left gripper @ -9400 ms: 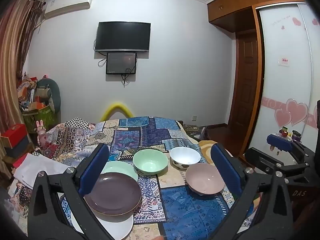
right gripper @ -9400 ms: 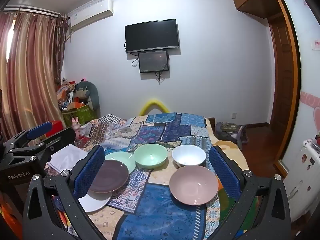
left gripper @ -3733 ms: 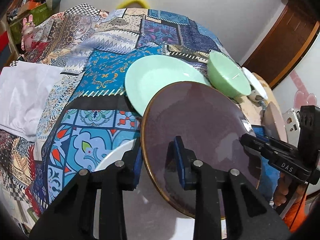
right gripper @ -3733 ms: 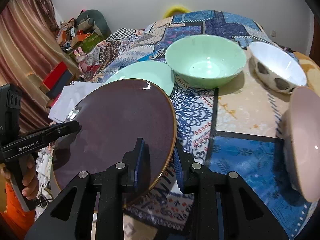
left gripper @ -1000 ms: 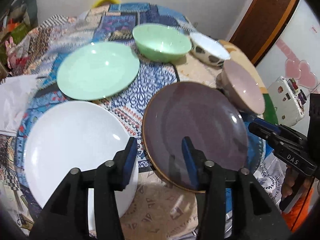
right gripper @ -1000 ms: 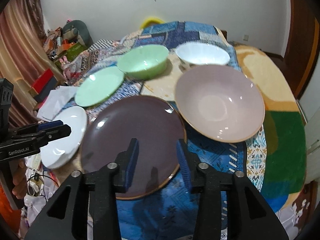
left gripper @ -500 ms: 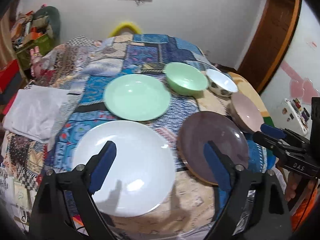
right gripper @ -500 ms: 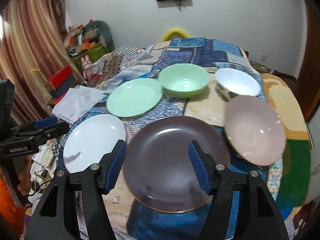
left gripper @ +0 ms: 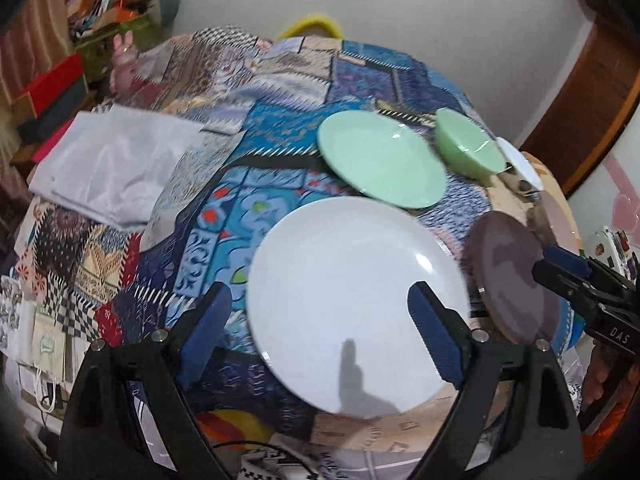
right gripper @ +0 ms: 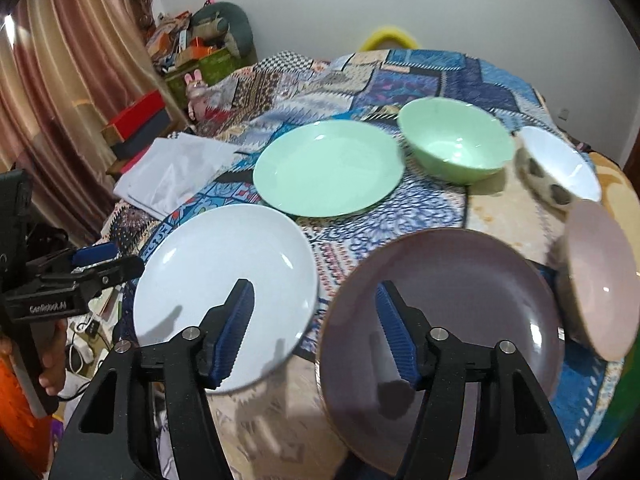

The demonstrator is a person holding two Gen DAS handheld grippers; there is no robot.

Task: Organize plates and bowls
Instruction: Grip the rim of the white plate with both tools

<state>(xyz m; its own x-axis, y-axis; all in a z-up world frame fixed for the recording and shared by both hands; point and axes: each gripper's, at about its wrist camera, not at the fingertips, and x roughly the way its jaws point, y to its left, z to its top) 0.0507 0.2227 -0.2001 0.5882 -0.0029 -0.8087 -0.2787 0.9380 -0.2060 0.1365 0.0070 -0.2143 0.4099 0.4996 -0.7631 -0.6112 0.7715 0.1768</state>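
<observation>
A white plate [left gripper: 352, 300] lies at the near edge of the patchwork-covered table [left gripper: 248, 184], framed between the wide-open fingers of my left gripper [left gripper: 318, 320], which hovers over it empty. The purple plate [right gripper: 440, 320] rests flat to its right, next to the pink bowl [right gripper: 600, 280]. My right gripper [right gripper: 316, 332] hangs above the gap between white plate [right gripper: 224, 292] and purple plate; its jaws are closing, nothing is pressed between them. Farther back sit a green plate [right gripper: 328, 168], a green bowl [right gripper: 456, 144] and a spotted white bowl [right gripper: 560, 168].
A folded white cloth [left gripper: 112, 168] lies on the table's left side. Boxes and clutter [right gripper: 180, 52] stand by the curtain at the far left. Cables and bags [left gripper: 44, 344] sit on the floor below the near table edge.
Both grippers let go of the purple plate, which now lies flat beside the pink bowl. They opened, drew back and swung left, so the white plate is now under them.
</observation>
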